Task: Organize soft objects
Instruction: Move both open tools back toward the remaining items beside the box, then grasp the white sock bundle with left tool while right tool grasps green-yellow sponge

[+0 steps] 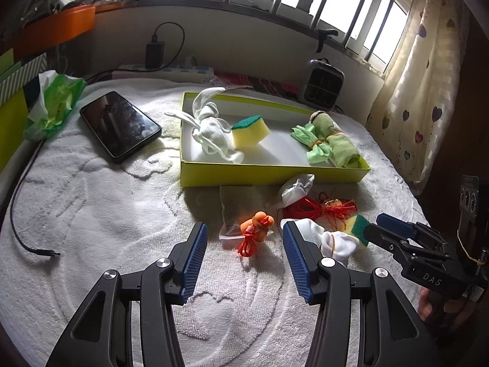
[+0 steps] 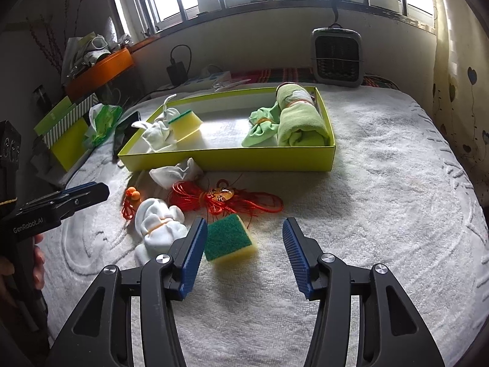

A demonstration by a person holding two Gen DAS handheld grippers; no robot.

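A lime box (image 1: 269, 175) (image 2: 232, 160) on the white towel holds a white sock bundle (image 1: 214, 131), a yellow sponge (image 1: 250, 131), a green bow cloth (image 1: 314, 143) and a rolled green towel (image 2: 298, 122). In front of it lie a white pouch (image 1: 293, 191), a red cord bundle (image 2: 226, 198), an orange knotted toy (image 1: 258, 224), a white sock bundle (image 2: 159, 229) and a green-topped sponge (image 2: 227, 238). My left gripper (image 1: 244, 232) is open, with the orange toy just past its tips. My right gripper (image 2: 244, 226) is open around the green-topped sponge, which lies beside its left finger.
A black phone (image 1: 120, 125) and a green tissue pack (image 1: 53, 104) lie left of the box, and a black cable (image 1: 18, 214) runs along the left edge. A small fan (image 2: 336, 56) stands behind, with a curtain (image 1: 412, 91) at the right.
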